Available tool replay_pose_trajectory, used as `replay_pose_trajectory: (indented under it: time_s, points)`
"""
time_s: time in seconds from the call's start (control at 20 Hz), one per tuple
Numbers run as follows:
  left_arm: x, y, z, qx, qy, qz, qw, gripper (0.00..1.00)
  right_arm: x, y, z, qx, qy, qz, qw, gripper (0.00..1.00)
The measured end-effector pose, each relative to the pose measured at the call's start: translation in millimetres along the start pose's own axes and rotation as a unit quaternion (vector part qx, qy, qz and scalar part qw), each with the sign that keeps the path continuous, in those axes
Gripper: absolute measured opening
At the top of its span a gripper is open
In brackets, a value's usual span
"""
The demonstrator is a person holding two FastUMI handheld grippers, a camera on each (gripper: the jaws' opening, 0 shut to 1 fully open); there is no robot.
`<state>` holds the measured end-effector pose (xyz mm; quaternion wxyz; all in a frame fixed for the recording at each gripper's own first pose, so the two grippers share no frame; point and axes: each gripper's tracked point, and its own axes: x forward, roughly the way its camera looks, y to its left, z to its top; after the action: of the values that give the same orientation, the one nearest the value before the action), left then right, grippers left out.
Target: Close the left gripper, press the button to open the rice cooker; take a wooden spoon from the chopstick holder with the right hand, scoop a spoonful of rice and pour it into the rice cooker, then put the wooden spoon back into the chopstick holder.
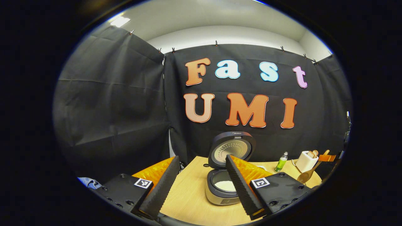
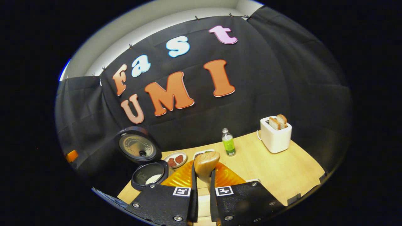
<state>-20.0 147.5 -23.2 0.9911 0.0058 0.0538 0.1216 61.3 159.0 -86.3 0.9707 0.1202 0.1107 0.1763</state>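
The rice cooker (image 1: 220,196) stands on the wooden table with its lid (image 1: 231,150) raised, and white rice (image 1: 225,185) lies in the pot. My left gripper (image 1: 202,158) is open in front of it, above the table, holding nothing. My right gripper (image 2: 203,169) is shut on the wooden spoon (image 2: 205,162), whose bowl stands up between the fingers. The left gripper view has that spoon (image 1: 308,174) at the far right, bowl down and tilted, near the toaster (image 1: 306,161). The cooker (image 2: 147,176) lies to the left of the right gripper.
A green bottle (image 2: 228,143) and a white toaster (image 2: 275,135) with bread slices stand at the back of the table (image 2: 276,172). A small plate (image 2: 176,159) with red food and a second dish (image 2: 202,153) sit beside the cooker. Black cloth walls close in the booth.
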Motion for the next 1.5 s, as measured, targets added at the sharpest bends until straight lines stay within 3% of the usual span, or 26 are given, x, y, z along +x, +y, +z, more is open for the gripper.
replay_pose_trajectory:
  time_s: [0.1, 0.15, 0.7, 0.8, 1.05, 1.15, 1.3, 1.5]
  points:
    - [6.0, 9.9, -6.2, 0.007, 0.004, 0.0, 1.0, 1.0, 9.1, 14.8, -24.5, -0.013, 0.02, 0.007, 1.0, 0.1]
    - [7.0, 14.8, -8.6, 0.009, 0.006, -0.001, 1.0, 1.0, 12.5, 19.5, -37.2, -0.024, 0.028, 0.005, 0.999, 0.14]
    - [29.6, 65.2, -24.6, 0.034, 0.027, -0.005, 0.999, 0.97, 42.5, 9.4, -155.3, -0.175, 0.095, -0.071, 0.977, 0.14]
    - [33.7, 70.0, -28.2, 0.034, 0.03, -0.007, 0.999, 0.97, 38.7, 16.9, -168.0, -0.17, 0.102, -0.071, 0.978, 0.14]
    - [40.4, 77.6, -34.9, 0.027, 0.037, -0.011, 0.999, 0.97, 34.3, 35.9, -187.2, -0.017, 0.118, -0.06, 0.991, 0.15]
    - [42.1, 76.4, -37.5, 0.025, 0.04, -0.015, 0.999, 0.99, 34.0, 40.2, -188.2, 0.06, 0.121, -0.046, 0.99, 0.14]
    - [45.7, 74.6, -42.7, 0.024, 0.045, -0.019, 0.999, 0.97, 34.5, 22.6, -189.9, 0.166, 0.118, -0.048, 0.978, 0.14]
    - [46.7, 68.1, -44.6, 0.019, 0.05, -0.027, 0.998, 0.99, 26.7, -4.6, -191.9, 0.282, 0.109, -0.055, 0.952, 0.14]
